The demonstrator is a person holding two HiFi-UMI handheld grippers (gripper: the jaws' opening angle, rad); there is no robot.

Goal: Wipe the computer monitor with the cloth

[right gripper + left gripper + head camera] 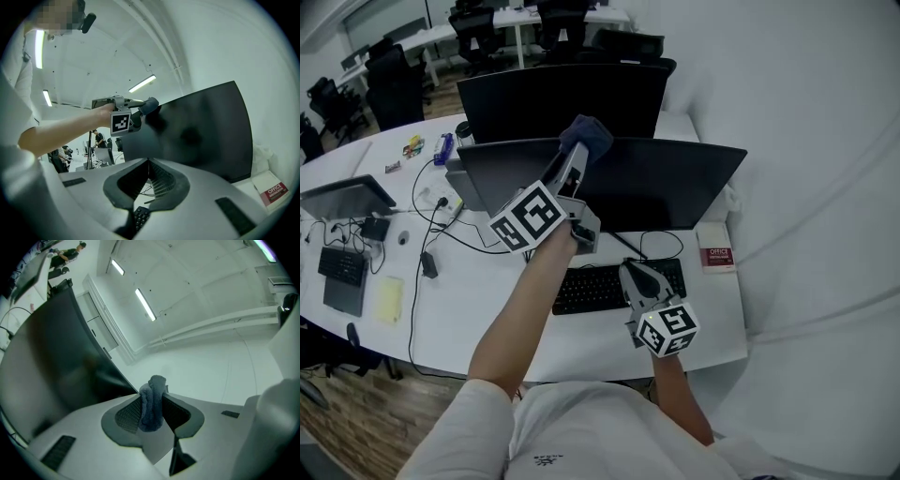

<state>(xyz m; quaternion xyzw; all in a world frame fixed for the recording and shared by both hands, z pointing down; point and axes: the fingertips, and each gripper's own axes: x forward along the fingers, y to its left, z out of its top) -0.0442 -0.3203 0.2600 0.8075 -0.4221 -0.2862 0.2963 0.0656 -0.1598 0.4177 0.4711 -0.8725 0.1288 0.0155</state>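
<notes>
Head view shows us a big white desk (469, 309) with a wide dark monitor (675, 187) standing on it. A second dark screen (553, 98) stands right behind it. A black keyboard (591, 289) lies on the desk in front of the monitor.

The left gripper (578, 155) is held up high at the top edge of the monitor, a bit left of the middle. In the left gripper view we see its two jaws squeezing a small blue-gray cloth (151, 404). The jaws are only as far apart as the bunched cloth is thick. The cloth pokes out past the jaw tips. It sits right at the monitor's top edge, but we can't tell if it really touches the screen.

The right gripper (636, 277) is down low over the keyboard, well apart from the cloth. In the right gripper view its jaws are pressed together at the tips, with nothing between them.

A little red box (716, 253) lies on the desk just beside the monitor's right end.
</notes>
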